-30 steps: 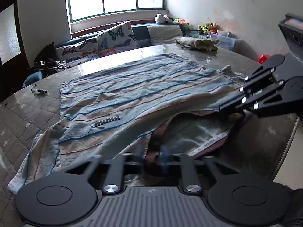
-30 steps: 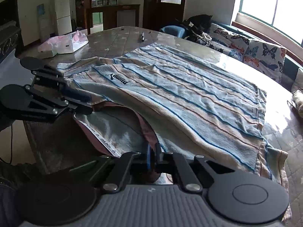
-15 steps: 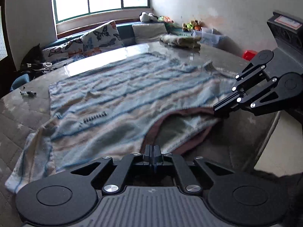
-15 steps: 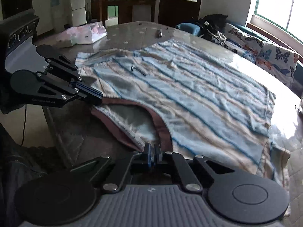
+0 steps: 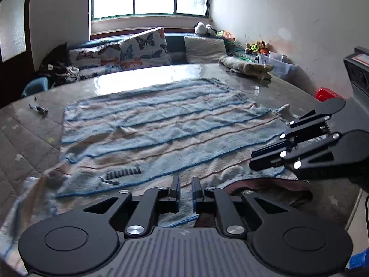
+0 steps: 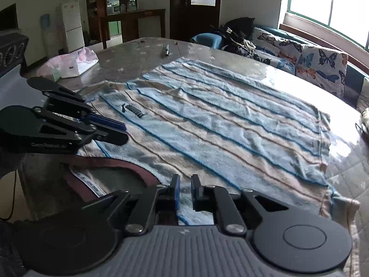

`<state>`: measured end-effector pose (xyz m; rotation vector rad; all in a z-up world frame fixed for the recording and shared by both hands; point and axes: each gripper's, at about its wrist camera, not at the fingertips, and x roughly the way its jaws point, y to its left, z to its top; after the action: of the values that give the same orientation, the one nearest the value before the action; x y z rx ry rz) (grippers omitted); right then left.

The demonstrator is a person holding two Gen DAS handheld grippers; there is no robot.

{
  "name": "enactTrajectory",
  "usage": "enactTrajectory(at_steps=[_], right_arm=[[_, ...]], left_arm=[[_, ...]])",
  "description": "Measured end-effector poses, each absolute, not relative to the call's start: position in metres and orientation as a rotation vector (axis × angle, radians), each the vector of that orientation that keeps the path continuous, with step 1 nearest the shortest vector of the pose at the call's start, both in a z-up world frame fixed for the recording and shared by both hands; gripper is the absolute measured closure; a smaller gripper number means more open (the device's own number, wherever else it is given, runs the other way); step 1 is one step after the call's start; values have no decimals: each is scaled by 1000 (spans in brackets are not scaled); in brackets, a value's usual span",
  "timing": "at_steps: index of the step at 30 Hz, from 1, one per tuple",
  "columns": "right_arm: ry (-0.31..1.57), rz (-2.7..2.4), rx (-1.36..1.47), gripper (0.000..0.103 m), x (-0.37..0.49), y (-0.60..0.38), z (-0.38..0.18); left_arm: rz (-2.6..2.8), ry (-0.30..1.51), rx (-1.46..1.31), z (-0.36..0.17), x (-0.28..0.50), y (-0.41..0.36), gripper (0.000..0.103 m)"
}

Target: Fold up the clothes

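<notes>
Lying flat on the table [image 5: 207,73], the striped shirt [image 5: 161,133] stretches away ahead of both tongs, its dark collar [image 6: 110,164] nearest them. The left gripper [image 5: 185,190] hovers over the near hem, its jaws opening, a narrow gap showing and nothing pinched. Just beside it, the right gripper [image 6: 184,184] is also opening, empty, above the cloth by the collar.

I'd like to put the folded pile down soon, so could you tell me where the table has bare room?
Bare tabletop lies between the striped shirt and the window-side cushions, and left of the shirt around a small pen. The shirt covers the middle.
</notes>
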<state>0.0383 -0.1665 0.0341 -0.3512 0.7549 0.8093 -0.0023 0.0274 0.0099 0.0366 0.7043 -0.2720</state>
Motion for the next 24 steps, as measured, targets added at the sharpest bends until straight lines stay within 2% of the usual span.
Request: enactTrajectory(at_steps=[2, 7, 16, 24], right_arm=[[770, 814, -348, 91, 37, -167, 29], [770, 845, -365, 83, 21, -174, 31], [793, 793, -292, 78, 30, -183, 27], [794, 794, -293, 76, 26, -185, 27]], left_arm=[[-275, 723, 38, 3, -2, 24, 91], [-288, 712, 32, 3, -10, 24, 77], [-110, 666, -64, 20, 15, 70, 75], [58, 709, -163, 3, 39, 123, 75]])
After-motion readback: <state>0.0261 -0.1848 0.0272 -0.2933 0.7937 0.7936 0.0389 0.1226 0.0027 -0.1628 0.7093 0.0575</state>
